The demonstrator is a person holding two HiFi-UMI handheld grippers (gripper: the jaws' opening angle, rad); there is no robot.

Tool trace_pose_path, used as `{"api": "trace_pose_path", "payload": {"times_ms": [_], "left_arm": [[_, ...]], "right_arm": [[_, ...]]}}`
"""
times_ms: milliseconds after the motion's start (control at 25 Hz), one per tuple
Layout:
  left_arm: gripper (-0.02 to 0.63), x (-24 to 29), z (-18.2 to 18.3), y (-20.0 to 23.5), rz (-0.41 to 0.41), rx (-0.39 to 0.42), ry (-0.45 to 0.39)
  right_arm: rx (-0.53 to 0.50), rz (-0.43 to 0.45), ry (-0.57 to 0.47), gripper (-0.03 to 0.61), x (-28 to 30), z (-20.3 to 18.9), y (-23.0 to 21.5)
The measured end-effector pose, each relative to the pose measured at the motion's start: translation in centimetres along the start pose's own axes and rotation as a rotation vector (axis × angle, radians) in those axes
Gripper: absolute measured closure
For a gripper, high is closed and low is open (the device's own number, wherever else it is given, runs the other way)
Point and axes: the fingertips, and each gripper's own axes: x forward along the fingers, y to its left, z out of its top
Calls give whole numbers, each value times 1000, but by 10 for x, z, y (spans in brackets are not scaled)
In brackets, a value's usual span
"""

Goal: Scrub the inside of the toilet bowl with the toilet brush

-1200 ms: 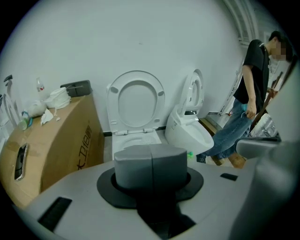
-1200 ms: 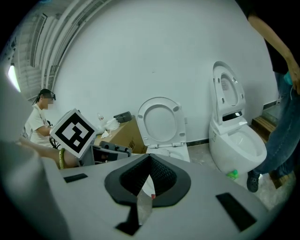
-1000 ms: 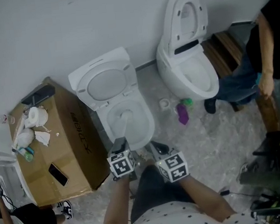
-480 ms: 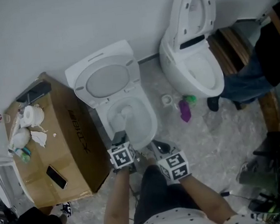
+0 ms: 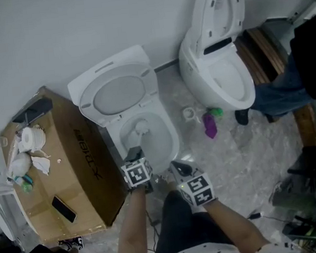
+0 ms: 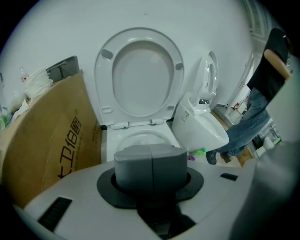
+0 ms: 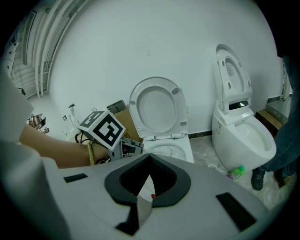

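Ideally the left gripper (image 5: 134, 154), clamped on the toilet brush (image 5: 141, 128) whose head sits inside the toilet bowl (image 5: 172, 138), should press firmly around the bowl's wall; the right gripper (image 5: 179, 166), closed and empty, hangs just outside the bowl's front

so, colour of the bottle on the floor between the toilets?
Purple bottle, green at one end; clearest in head view.
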Motion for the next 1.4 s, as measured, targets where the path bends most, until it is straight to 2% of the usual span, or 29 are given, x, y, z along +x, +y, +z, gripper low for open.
{"api": "trace_pose_path", "payload": {"times_ms": [640, 1400], "left_arm": [[462, 51, 6, 11, 20, -7, 40], [462, 57, 15, 38, 46, 14, 44]], "right_arm": [[43, 1, 13, 572, 31, -5, -16], [23, -9, 20, 572, 35, 2, -15]]}}
